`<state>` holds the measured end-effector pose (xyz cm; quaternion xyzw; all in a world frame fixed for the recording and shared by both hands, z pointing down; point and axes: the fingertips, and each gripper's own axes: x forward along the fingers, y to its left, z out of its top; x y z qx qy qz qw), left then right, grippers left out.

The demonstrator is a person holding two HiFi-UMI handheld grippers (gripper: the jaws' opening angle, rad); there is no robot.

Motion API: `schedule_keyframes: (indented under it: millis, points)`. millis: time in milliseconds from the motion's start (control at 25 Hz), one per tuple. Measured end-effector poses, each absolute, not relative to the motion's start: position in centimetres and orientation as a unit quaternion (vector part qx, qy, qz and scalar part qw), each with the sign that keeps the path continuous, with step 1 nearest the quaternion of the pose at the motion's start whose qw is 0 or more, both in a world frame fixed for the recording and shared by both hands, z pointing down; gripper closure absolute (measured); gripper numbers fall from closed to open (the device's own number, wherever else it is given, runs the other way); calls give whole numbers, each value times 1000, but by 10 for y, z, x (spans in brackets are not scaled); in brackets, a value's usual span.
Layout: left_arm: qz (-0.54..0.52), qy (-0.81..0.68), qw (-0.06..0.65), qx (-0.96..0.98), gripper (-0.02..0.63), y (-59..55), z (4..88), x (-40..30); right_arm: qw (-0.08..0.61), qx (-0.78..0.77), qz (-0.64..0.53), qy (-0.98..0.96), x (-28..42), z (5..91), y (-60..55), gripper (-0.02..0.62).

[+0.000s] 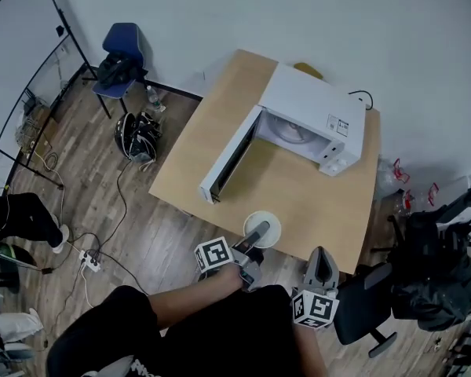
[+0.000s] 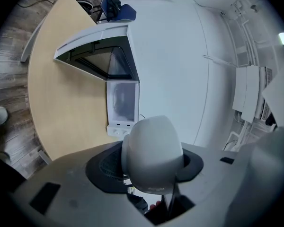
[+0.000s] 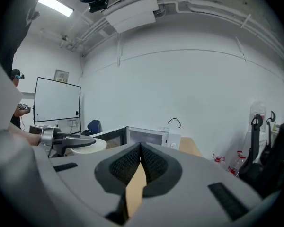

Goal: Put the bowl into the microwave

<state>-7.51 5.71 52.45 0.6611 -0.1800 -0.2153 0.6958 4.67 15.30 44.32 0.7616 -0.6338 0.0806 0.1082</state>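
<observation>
Fingers [image 2: 104, 167] of my left gripper [image 1: 257, 234] clench the white bowl [image 1: 273, 225] by its rim, perhaps just above the surface [image 1: 212, 148]. My right gripper [image 1: 322, 259] has its fingers pressed together, empty. Beyond, the microwave [image 1: 310, 120] stands open.

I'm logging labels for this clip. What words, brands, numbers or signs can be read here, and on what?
No text is readable.
Sticker on the microwave top: print too small to read.
Plaque on the wall by the whiteboard: too blurred to read.
Marker cubes: square patterns only, no words.
</observation>
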Motion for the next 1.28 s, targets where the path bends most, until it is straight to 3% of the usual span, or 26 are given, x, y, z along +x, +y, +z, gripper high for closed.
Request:
schedule_keyframes:
  millis: [920,1280]
  points:
    - [-209,-253,663,673,382,-111,565,13,68,705,89,-701,131,465,0,535]
    - [-188,-266,662,675,382,-168,609,59,89,688,115,-711,175,493,-42,535]
